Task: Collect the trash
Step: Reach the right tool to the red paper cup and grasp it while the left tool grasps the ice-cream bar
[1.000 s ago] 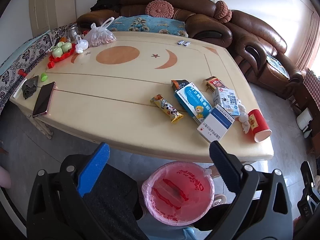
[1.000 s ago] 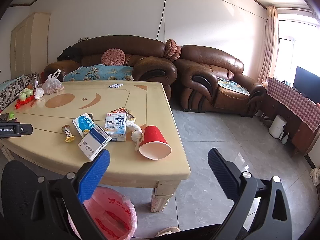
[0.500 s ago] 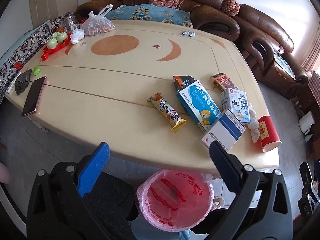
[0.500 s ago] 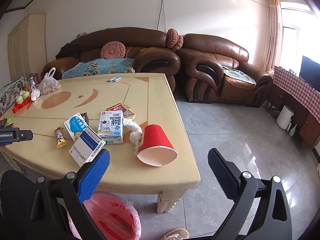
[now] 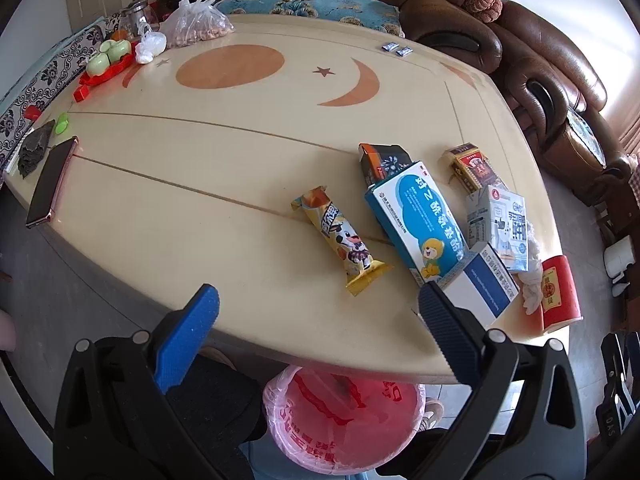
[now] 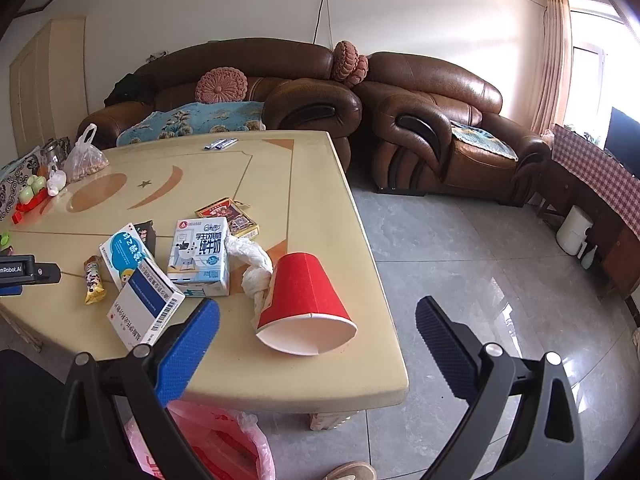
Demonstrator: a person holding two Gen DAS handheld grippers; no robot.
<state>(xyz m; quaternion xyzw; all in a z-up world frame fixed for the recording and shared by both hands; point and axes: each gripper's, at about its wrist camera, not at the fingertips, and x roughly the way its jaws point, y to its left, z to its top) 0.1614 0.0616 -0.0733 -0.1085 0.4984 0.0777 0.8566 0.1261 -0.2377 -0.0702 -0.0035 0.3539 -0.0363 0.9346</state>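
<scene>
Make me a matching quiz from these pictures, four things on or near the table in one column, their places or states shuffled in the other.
1. red paper cup
2. yellow snack wrapper
3. pink-lined trash bin
4. pink-edged phone

A. on the floor under the table's near edge
B. lying on its side by crumpled white tissue
C. flat near the table's left end
D. left of the blue and white medicine box

Pairs: 1-B, 2-D, 3-A, 4-C

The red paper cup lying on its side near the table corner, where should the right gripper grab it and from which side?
Grip the red paper cup across its middle, coming down from above with the open right gripper. It lies tipped over, its open mouth facing the table's near edge, so a finger goes on each sloped side. The rim would probably crush. Keep clear of the crumpled white wrapper touching its base.
</scene>
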